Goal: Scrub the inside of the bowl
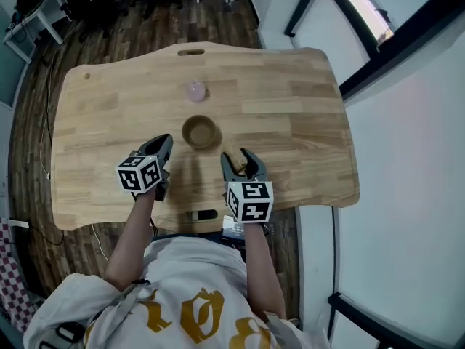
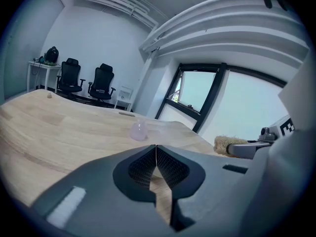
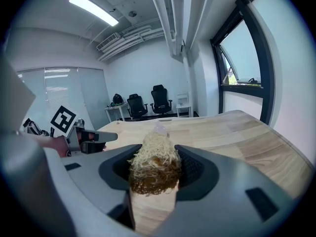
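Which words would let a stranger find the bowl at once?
Start at the wooden table. Near its middle, just beyond the right tongs holding a scrubber, sits the bowl. It is round, brown and hollow, unlike the small pale pink thing farther back.

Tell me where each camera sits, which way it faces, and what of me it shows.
Head view: on the person's head, looking steeply down at the table and bowl; forearms, left gripper and right gripper show.
Left gripper view: rides that gripper, looking along its shut, empty fingers across the table toward windows.
Right gripper view: rides that gripper, looking along fingers clamped on the scrubber toward office chairs.
Shared: both gripper views show the pale pink object and the other gripper.
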Demonstrator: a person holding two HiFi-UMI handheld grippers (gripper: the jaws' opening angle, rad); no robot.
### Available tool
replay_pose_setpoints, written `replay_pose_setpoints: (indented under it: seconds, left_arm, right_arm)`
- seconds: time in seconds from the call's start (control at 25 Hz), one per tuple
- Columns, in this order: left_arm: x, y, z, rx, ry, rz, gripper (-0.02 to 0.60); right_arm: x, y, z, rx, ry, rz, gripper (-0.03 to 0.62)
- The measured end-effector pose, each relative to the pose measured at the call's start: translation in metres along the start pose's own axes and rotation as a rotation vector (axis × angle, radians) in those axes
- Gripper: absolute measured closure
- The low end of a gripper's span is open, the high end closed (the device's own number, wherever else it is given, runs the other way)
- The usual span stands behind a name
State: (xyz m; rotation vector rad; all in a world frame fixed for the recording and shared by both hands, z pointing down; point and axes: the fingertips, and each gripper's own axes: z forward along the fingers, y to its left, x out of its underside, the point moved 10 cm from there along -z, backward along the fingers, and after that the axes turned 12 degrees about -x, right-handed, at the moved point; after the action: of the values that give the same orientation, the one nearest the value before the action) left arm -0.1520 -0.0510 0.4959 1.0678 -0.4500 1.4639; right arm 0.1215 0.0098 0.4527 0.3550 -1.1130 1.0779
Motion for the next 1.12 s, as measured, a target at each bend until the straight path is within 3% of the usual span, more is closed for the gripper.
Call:
replay_pose_setpoints:
  seconds: [0.28, 0.68, 1.0, 1.12]
  left_arm:
    - [0.003, 0.009, 0.015, -0.017, 0.051, -0.038, 0.578]
    - [0.0, 0.011, 0.044, -0.017, 0.102, -0.023, 0.577]
    - [0.005, 0.015, 0.072, 0.0, 0.189, -0.017, 0.575]
    - [0.007, 0.018, 0.083, 0.04, 0.249, -0.052, 0.523]
  right_arm:
    - [-0.001, -0.008, 0.021, -0.028, 0.021, 0.013, 0.398]
    - [0.0, -0.021, 0.049, -0.059, 0.062, 0.028, 0.398]
    - [-0.002, -0.034, 0.071, -0.076, 0.094, 0.039, 0.398]
    - [-0.003, -0.037, 0.08, -0.094, 0.097, 0.065, 0.398]
